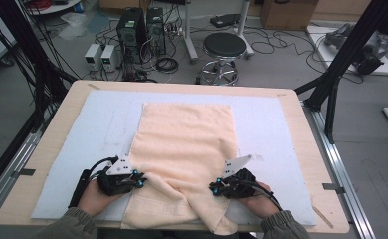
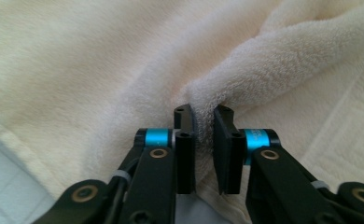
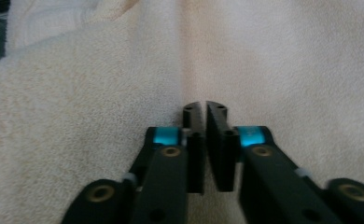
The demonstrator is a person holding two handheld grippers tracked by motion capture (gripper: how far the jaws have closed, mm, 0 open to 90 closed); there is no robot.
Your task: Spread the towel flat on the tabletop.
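A cream towel lies on the pale mat, flat at the far end and bunched into folds at the near edge. My left gripper sits at the towel's near left side. In the left gripper view its jaws are shut on a raised ridge of the towel. My right gripper is at the near right side. In the right gripper view its jaws are pressed almost together on a thin crease of the towel that runs straight up from the tips.
The mat covers most of a wooden table. Behind the table stand a black stool, computer towers and loose cables on the floor. A black frame strut rises at the table's far right corner.
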